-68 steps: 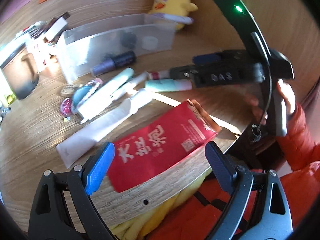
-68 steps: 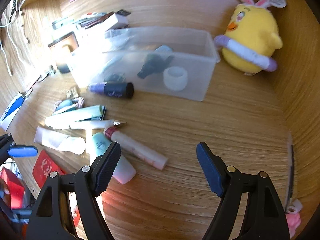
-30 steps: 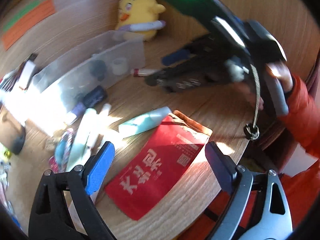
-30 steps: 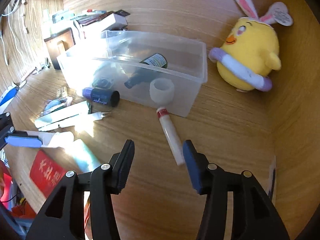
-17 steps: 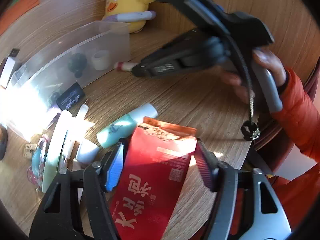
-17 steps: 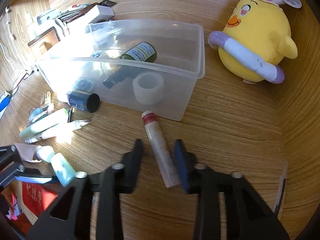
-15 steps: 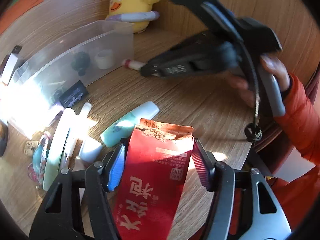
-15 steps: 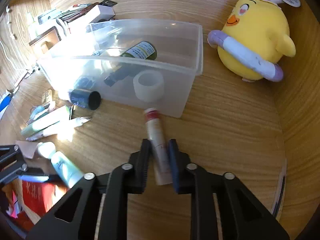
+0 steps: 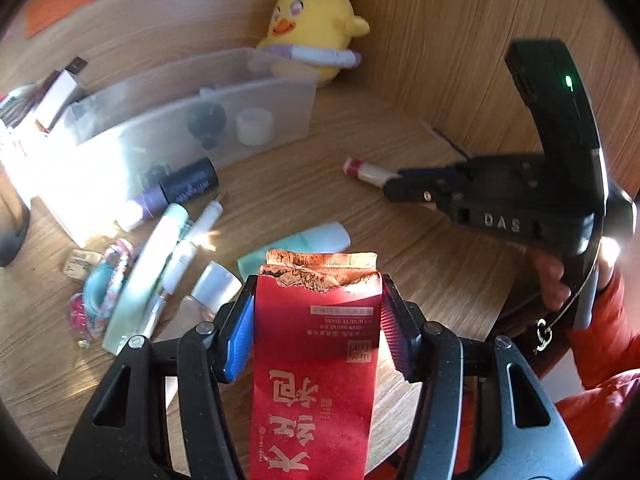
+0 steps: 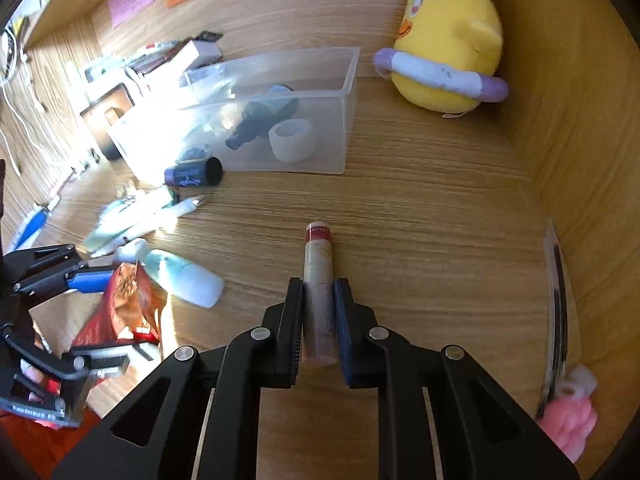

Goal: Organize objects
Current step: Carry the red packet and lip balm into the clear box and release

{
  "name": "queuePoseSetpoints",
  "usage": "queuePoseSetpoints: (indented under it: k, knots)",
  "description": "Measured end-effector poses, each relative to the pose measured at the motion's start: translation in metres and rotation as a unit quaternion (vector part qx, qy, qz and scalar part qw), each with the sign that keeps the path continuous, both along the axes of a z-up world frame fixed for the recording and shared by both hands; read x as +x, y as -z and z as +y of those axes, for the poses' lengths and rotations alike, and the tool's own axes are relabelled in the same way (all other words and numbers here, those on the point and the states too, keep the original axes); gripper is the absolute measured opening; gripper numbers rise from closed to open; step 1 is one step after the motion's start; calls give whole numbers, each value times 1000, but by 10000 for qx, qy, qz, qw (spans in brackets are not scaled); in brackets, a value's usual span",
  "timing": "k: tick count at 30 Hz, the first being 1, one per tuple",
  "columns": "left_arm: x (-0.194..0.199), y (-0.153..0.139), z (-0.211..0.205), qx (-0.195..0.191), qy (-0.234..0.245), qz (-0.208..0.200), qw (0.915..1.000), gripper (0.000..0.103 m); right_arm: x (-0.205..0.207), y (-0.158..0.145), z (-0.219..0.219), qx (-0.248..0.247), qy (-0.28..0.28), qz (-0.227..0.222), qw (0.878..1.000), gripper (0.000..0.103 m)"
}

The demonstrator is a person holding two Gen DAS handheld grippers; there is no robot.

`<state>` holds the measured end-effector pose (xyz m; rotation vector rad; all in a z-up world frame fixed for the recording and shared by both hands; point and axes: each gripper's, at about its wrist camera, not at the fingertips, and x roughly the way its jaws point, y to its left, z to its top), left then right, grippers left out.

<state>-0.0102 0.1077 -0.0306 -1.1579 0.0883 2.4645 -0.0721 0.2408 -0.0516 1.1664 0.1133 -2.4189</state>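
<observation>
The right gripper (image 10: 318, 312) had its jaws clamped on a slim pale tube with a red cap (image 10: 318, 280), low in the middle of the right wrist frame. The tube's long axis ran straight along the fingers, cap end pointing up the frame toward the clear plastic bin (image 10: 280, 120). The left gripper (image 9: 316, 320) held a red foil packet (image 9: 316, 360) by its two side edges, and its jaws were closing slightly on it. The packet stood lengthwise along the fingers, torn top edge pointing away from the camera, printed characters upside down in the frame.

The left wrist view alone showed the packet's printed face, and the right gripper from the side with the tube's red cap sticking out leftward, a hand (image 9: 556, 280) and an orange sleeve (image 9: 604, 328) behind it at the right edge. The right wrist view alone looked down into the bin, where a dark bottle (image 10: 260, 124) and a white ring-shaped cap (image 10: 292, 140) lay, and it caught the packet edge-on at lower left.

Across the wooden worktop (image 10: 420, 208) lay a mint tube (image 9: 296, 244) just beyond the packet. A yellow chick plush (image 10: 444, 60) sat at upper right, beside the bin.
</observation>
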Motion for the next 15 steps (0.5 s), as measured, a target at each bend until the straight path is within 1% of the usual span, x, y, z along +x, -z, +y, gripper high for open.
queuePoseSetpoints:
  k: [7, 12, 15]
  knots:
    - [2, -32, -15, 243, -356, 426, 9982, 56, 11, -22, -5, -233, -42, 332, 9992, 14]
    - [-11, -52, -31, 436, -685, 693, 9943, 56, 13, -46, -14, -473, -100, 660, 9967, 14]
    - [-20, -63, -40, 482, -855, 872, 9913, 56, 13, -61, -21, -588, -131, 872, 9944, 14]
